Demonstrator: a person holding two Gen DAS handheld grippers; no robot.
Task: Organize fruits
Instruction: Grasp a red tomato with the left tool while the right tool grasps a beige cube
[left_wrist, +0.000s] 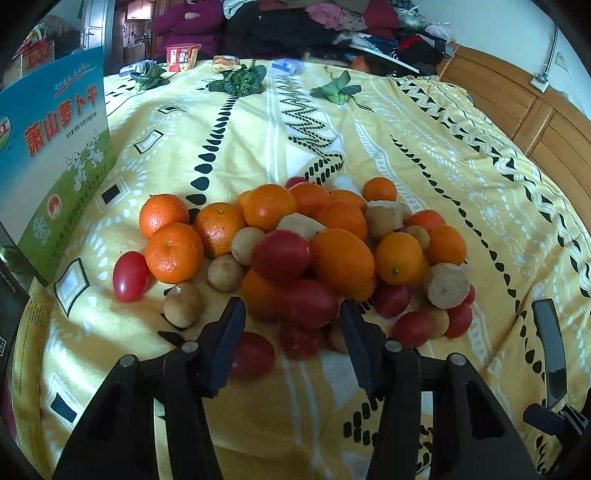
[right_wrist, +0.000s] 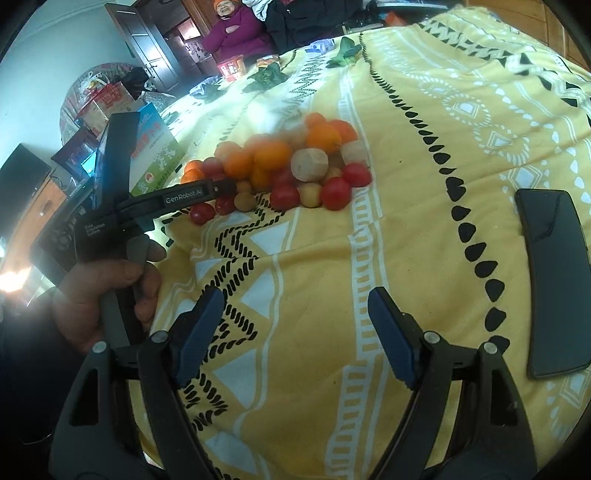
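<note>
Loosely heaped oranges, red tomatoes and tan fruits form the pile (left_wrist: 310, 251); both claws, left (left_wrist: 291, 314) and right (right_wrist: 295, 302), gape empty.

Left black two-finger gripper (left_wrist: 291, 314): jaws spread wide, nothing between the pads, fingers angled forward and down. In the right wrist view its black plastic body, labelled "GenRobot.AI", reaches in from the left side, held by the person's bare left hand (right_wrist: 110, 291), fingers wrapped round the grey handle, index finger on the trigger.

Right black two-finger gripper with blue pads (right_wrist: 295, 332): jaws parted wide, empty, pointing forward, hovering low. The right hand is out of view.
</note>
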